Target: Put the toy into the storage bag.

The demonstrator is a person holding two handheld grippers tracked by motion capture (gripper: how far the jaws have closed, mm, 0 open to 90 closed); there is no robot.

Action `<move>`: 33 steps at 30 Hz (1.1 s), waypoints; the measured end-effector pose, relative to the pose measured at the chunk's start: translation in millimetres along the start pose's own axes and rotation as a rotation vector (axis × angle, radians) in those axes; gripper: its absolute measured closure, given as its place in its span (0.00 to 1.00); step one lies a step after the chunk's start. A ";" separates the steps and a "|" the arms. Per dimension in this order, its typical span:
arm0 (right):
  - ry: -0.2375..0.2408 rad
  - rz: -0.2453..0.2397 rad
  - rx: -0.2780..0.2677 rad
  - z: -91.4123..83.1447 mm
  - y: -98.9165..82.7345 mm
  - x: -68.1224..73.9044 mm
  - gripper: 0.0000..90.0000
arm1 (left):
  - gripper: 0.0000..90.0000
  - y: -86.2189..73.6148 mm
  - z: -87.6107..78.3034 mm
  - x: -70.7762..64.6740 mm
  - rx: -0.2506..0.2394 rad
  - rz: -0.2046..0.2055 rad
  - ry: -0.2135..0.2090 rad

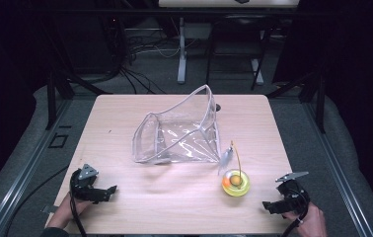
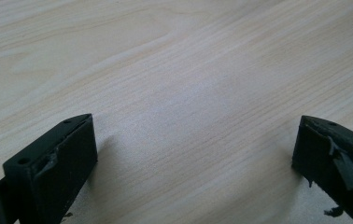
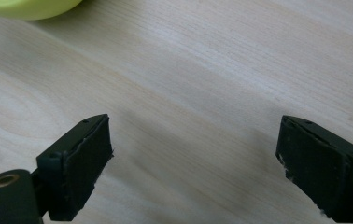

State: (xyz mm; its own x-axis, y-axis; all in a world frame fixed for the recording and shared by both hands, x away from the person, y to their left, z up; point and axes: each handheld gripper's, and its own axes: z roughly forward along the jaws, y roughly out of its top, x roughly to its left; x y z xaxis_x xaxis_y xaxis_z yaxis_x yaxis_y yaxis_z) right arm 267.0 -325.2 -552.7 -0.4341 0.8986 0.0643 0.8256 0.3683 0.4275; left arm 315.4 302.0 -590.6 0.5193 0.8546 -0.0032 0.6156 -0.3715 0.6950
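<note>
Two grippers sit low over the near edge of the light wooden table (image 1: 125, 207), one toward each near corner. The left gripper (image 1: 109, 190) is held by a hand (image 1: 63, 210) at the near left corner, and in the left gripper view its fingers (image 2: 58, 163) stand wide apart with only bare wood grain between them, so it holds nothing. The right gripper (image 1: 268, 206) is held by the other hand (image 1: 313, 221) at the near right corner; in the right gripper view its fingers (image 3: 79, 163) are likewise spread wide over bare table and grip nothing.

Just beside the right gripper, toward the middle of the near edge, stands a small yellow-green bowl (image 1: 236, 182) with an orange ball inside it and a thin stick leaning up out of it. Its rim (image 3: 30, 8) shows at the top left of the right gripper view. A clear plastic bag (image 1: 179, 131) with one side propped up lies at the table's centre, near the bowl but apart from both grippers.
</note>
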 end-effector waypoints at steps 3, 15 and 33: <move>0.006 -0.004 0.000 -0.8 1.5 1.8 0.11 | 0.00 -0.1 -0.1 -0.4 -0.001 -0.004 0.003; 0.042 -0.053 0.023 -1.3 12.3 14.5 0.11 | 0.00 -0.8 -0.4 -1.0 -0.002 -0.003 0.007; 0.052 -0.133 0.038 -26.3 33.8 41.8 0.09 | 0.00 2.4 3.0 -1.0 -0.006 0.014 -0.011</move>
State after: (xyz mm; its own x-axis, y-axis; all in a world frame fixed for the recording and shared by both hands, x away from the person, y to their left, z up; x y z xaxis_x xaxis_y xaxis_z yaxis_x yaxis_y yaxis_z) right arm 267.3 -281.5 -511.9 -0.5581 0.8279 0.0562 0.7719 0.4931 0.4012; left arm 318.2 299.1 -591.1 0.5344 0.8452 -0.0008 0.6045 -0.3816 0.6993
